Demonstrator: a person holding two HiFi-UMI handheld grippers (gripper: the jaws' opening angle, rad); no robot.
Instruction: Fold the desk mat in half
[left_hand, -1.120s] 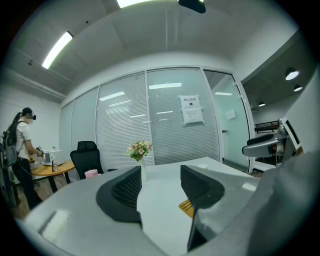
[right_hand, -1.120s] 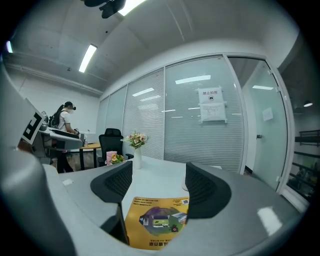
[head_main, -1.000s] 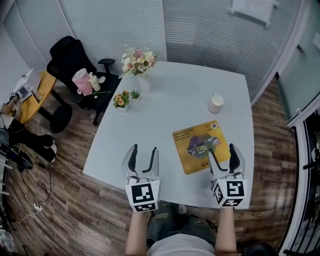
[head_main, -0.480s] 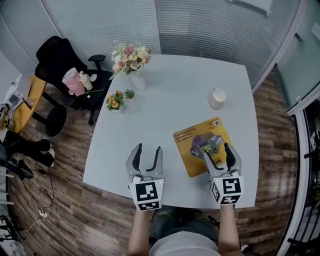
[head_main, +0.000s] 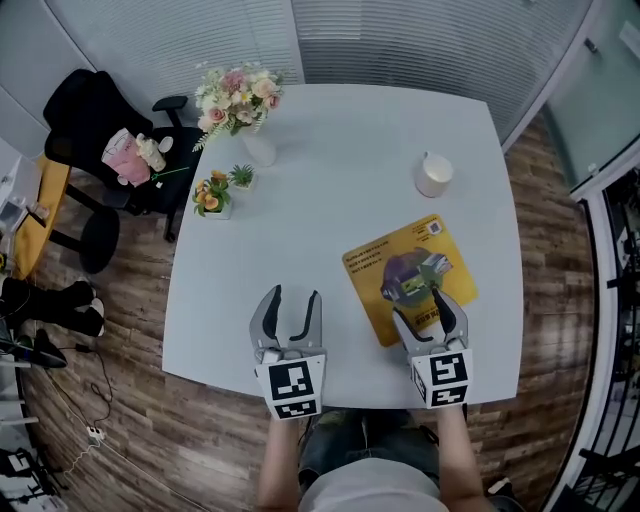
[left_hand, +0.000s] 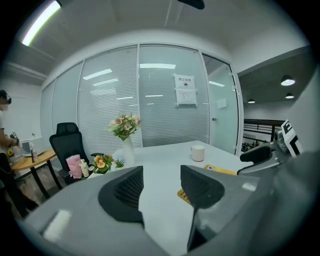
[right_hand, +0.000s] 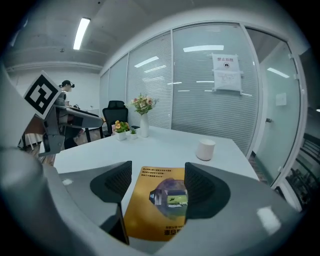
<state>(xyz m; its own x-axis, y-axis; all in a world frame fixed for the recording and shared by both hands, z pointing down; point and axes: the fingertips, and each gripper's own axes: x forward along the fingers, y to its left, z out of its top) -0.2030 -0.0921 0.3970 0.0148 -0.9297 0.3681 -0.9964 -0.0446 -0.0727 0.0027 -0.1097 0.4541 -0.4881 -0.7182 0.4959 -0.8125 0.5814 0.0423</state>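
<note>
The yellow desk mat (head_main: 408, 278) with a printed picture lies flat and unfolded on the white table (head_main: 320, 180), near its front right corner. My right gripper (head_main: 427, 309) hovers open over the mat's near edge; in the right gripper view the mat (right_hand: 159, 202) shows between the spread jaws. My left gripper (head_main: 287, 313) is open above bare table, to the left of the mat. In the left gripper view a yellow corner of the mat (left_hand: 216, 170) shows at the right.
A white mug (head_main: 433, 175) stands beyond the mat. A vase of flowers (head_main: 240, 105) and a small potted plant (head_main: 213, 192) are at the far left. A black office chair (head_main: 95, 120) is left of the table, glass walls behind.
The head view has shifted, so the table sits more centred. My right gripper has moved in over the mat's near edge. The left gripper holds roughly the same place.
</note>
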